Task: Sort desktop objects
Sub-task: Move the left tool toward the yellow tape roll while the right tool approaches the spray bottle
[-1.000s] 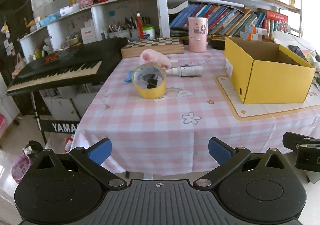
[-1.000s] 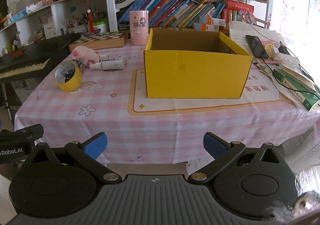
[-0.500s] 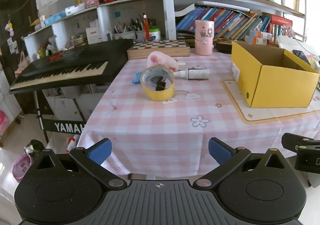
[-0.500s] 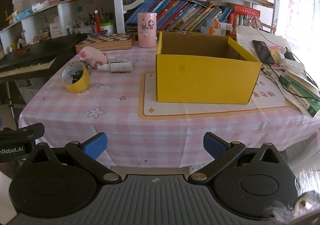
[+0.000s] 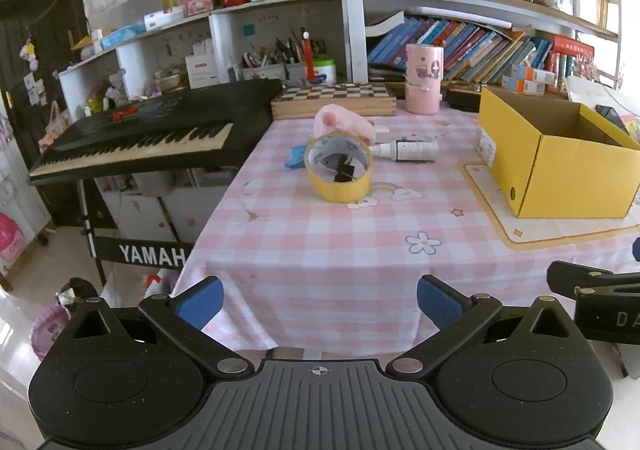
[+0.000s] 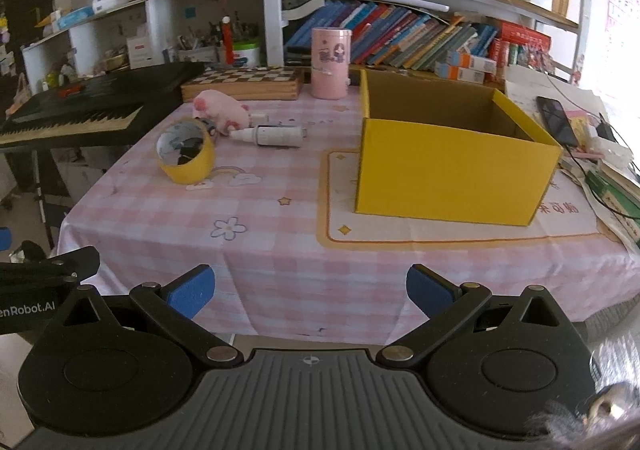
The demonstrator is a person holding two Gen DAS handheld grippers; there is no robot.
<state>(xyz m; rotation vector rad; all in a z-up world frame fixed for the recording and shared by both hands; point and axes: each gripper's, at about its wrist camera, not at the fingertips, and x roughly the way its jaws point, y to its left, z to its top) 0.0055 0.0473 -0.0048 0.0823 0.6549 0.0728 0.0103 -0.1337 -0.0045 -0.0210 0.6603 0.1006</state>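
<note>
Hovering off the bench's near edge, left gripper (image 5: 318, 300) spreading wide and gripping nothing, yellow tape roll (image 5: 338, 167) lying ahead of it, pink plush (image 5: 345, 122) and white bottle (image 5: 408, 150) just beyond, right gripper (image 6: 310, 290) likewise spreading, yellow box (image 6: 452, 170) sitting ahead to its right.

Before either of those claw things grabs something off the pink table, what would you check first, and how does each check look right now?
1. Left gripper open, empty: ok.
2. Right gripper open, empty: ok.
3. Yellow cardboard box open on top: ok.
4. Box inside free of objects: cannot tell, floor hidden.
5. Yellow tape roll upright, apart from the white spray bottle lying on its side: ok.
6. Pink plush toy reachable: cannot tell, behind the roll.
</note>
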